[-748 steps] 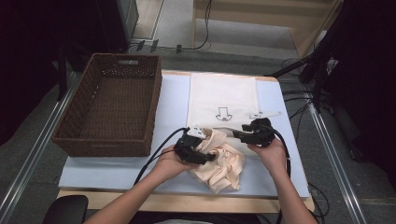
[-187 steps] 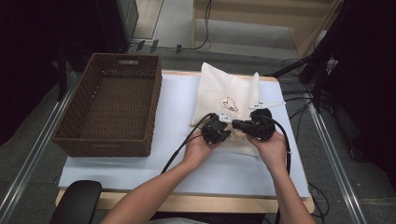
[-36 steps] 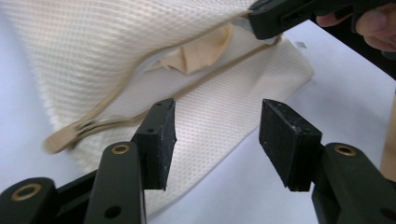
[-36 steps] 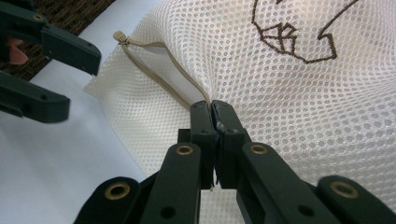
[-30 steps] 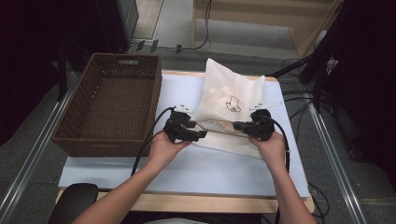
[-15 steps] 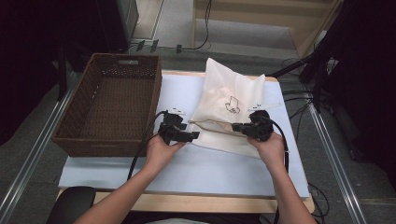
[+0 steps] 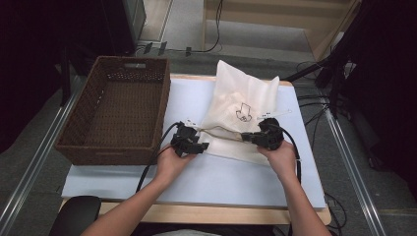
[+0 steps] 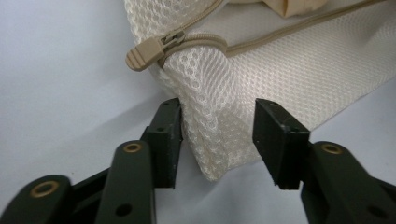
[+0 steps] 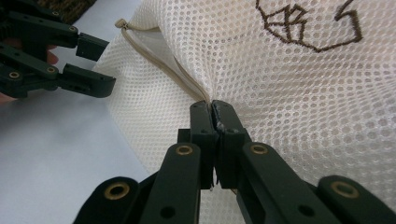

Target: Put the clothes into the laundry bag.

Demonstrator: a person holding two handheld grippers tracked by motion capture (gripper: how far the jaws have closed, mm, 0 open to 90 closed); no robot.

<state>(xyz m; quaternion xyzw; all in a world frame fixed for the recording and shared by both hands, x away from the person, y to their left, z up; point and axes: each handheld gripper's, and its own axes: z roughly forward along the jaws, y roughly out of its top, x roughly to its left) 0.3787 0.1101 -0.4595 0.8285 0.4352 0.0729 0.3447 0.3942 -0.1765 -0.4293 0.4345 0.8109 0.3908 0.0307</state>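
Note:
A white mesh laundry bag (image 7: 243,105) with a brown stitched mark lies on the pale blue mat, its top raised. Its beige zipper pull (image 8: 144,51) sits at the left end, and beige cloth (image 8: 299,4) shows inside. My left gripper (image 7: 201,145) is at the bag's left corner. Its jaws have just been closing around that mesh corner (image 8: 219,135); the left pad touches the mesh, the other stands off. My right gripper (image 9: 213,109) is shut on the mesh edge beside the zipper tape, at the bag's right side (image 7: 246,138). The right gripper view also shows the left gripper (image 9: 95,63).
A brown wicker basket (image 7: 130,61) stands at the left of the mat (image 7: 216,177), close to my left hand. Cables trail from both grippers toward the table's near edge. Dark equipment and cables stand off the table's right side.
My left gripper has sunk a little toward the mat at the bag's left corner. The right gripper has kept its place and its hold on the bag.

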